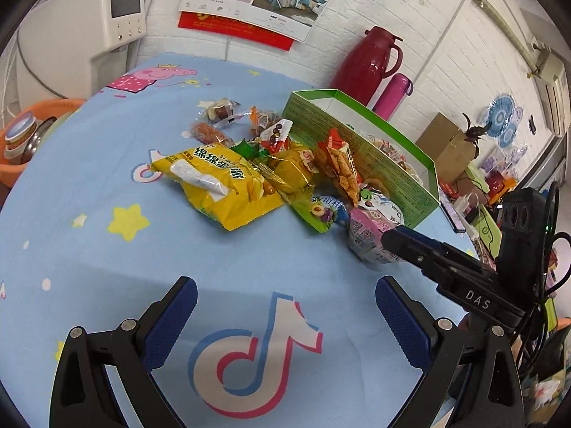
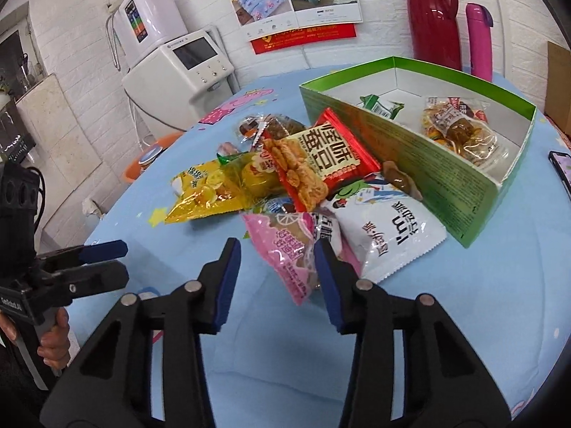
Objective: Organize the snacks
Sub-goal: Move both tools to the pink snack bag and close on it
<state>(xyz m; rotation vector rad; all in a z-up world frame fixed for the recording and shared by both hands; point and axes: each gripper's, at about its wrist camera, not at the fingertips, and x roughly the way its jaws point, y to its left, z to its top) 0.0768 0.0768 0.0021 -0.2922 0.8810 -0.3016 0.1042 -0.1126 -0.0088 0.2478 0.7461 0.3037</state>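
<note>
The pink snack packet (image 2: 291,253) is framed at 12 o'clock between the spread fingers of the right gripper (image 2: 276,267), beside the green box (image 2: 428,174) at 2 o'clock. The left gripper (image 1: 285,306) is held wide apart, empty.

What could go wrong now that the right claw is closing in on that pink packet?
The right gripper is open around the pink packet, which lies partly under the white packet, so lifting may drag that one along. The red packet leans on the green box and could slide down if the pile shifts.
</note>
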